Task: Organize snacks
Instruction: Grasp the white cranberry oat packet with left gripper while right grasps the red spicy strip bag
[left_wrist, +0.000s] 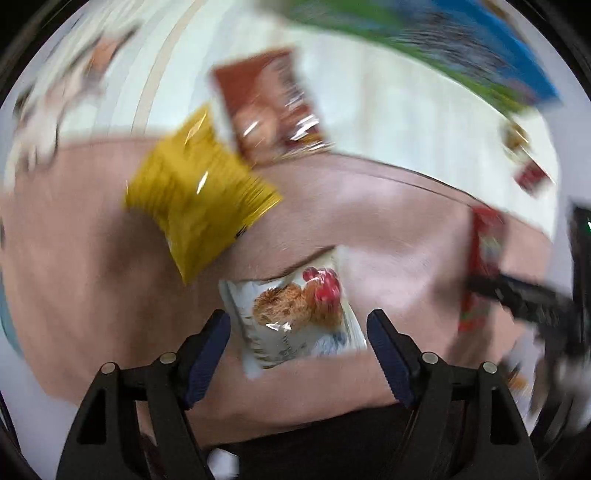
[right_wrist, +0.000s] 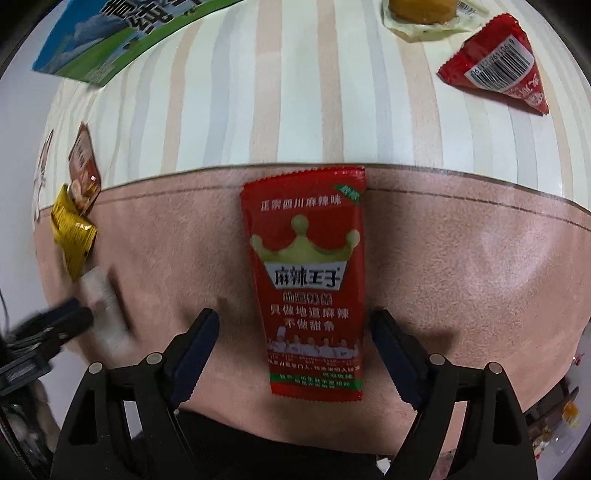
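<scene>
My left gripper (left_wrist: 297, 320) points down, open, with a white snack packet (left_wrist: 295, 295) lying on the pink mat (left_wrist: 92, 277) between its fingers; the pads stand clear of it. My right gripper (right_wrist: 294, 314) is open too, straddling a long red spicy-snack packet (right_wrist: 306, 258) that lies flat on the mat (right_wrist: 480, 266) untouched. A yellow packet (left_wrist: 195, 206) and a brown packet (left_wrist: 269, 107) lie beyond the white one. The left wrist view is blurred.
A blue-green box (right_wrist: 110, 40) lies at the far left on the striped cloth (right_wrist: 295, 92). A red triangular packet (right_wrist: 498, 74) and a wrapped yellow cake (right_wrist: 424, 14) sit at the far right. The yellow packet (right_wrist: 72, 229) and brown packet (right_wrist: 85, 166) lie left of the red one.
</scene>
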